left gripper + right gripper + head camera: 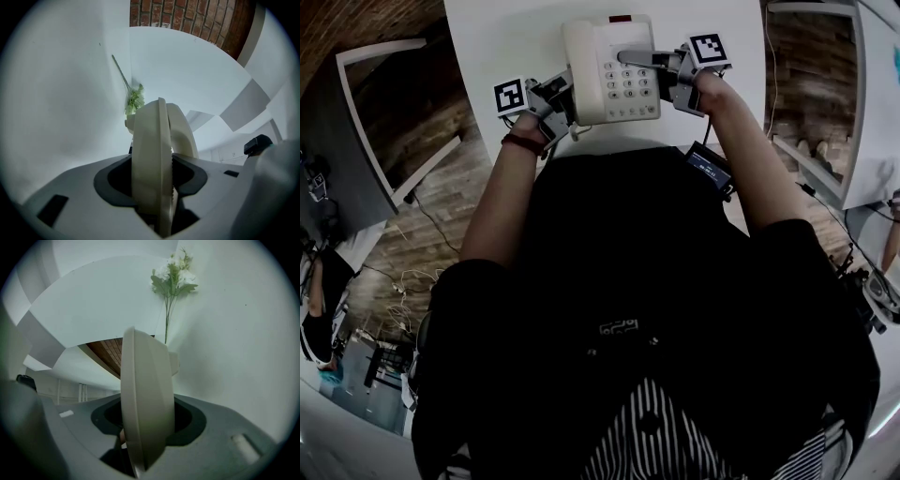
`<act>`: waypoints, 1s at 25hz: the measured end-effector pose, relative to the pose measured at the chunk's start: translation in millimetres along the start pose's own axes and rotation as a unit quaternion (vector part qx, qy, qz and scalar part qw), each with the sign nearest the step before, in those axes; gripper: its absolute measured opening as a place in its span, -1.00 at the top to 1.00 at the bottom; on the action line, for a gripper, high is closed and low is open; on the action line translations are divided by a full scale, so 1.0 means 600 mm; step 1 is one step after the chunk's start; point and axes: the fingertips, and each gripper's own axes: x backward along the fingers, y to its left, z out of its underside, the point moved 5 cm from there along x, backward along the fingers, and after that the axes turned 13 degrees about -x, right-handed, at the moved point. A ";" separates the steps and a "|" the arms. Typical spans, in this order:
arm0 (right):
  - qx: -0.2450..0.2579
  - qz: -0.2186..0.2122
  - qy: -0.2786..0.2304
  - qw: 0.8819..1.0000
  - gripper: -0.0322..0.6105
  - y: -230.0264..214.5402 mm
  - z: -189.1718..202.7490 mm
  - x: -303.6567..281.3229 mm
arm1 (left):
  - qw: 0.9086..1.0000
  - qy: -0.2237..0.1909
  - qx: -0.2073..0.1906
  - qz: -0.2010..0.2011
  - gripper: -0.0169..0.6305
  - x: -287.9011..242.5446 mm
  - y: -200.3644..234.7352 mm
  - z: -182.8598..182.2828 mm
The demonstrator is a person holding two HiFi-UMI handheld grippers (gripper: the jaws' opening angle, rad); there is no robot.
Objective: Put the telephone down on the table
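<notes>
Over the near edge of the white table (506, 47), a cream push-button desk telephone (614, 75) is sitting between two hand-held grippers, keypad (630, 86) facing up, handset (581, 67) lying in its cradle along the left side. The head view is not showing whether its base is touching the tabletop.

- Left gripper (562, 98): clenching the telephone's left edge. In the left gripper view the cream casing (150, 159) is filling the gap, both jaws pressing against it.
- Right gripper (666, 75): clamping the right edge likewise. In the right gripper view the casing edge (145, 399) is standing wedged between the dark jaw pads.
- Marker cubes (511, 97) are riding on each gripper, black-and-white squares facing up.
- Both forearms are reaching forward, and a dark band (525, 143) is circling the left wrist.
- A sprig of white flowers with green leaves (174, 275) is lying on the table beyond the telephone; it is showing smaller in the left gripper view (135, 99).
- A brick wall (197, 18) is showing past the table's far edge, and wooden flooring (422, 141) is running beside the table on the left.
</notes>
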 end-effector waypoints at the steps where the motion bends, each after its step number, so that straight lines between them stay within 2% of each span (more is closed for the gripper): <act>1: -0.001 -0.001 -0.004 1.000 0.25 -0.005 -0.004 0.000 | 1.000 -0.001 0.001 -0.001 0.32 -0.001 0.005 -0.001; 9: -0.024 0.000 -0.020 0.999 0.24 -0.039 -0.024 0.000 | 1.000 0.001 0.013 -0.022 0.32 -0.007 0.038 -0.005; 17: -0.024 0.016 -0.021 0.999 0.24 -0.069 -0.034 0.005 | 0.999 0.012 0.023 -0.042 0.33 -0.014 0.067 0.000; 25: -0.025 0.022 -0.020 0.999 0.24 -0.097 -0.032 -0.004 | 0.999 0.012 0.015 -0.046 0.32 -0.003 0.093 0.011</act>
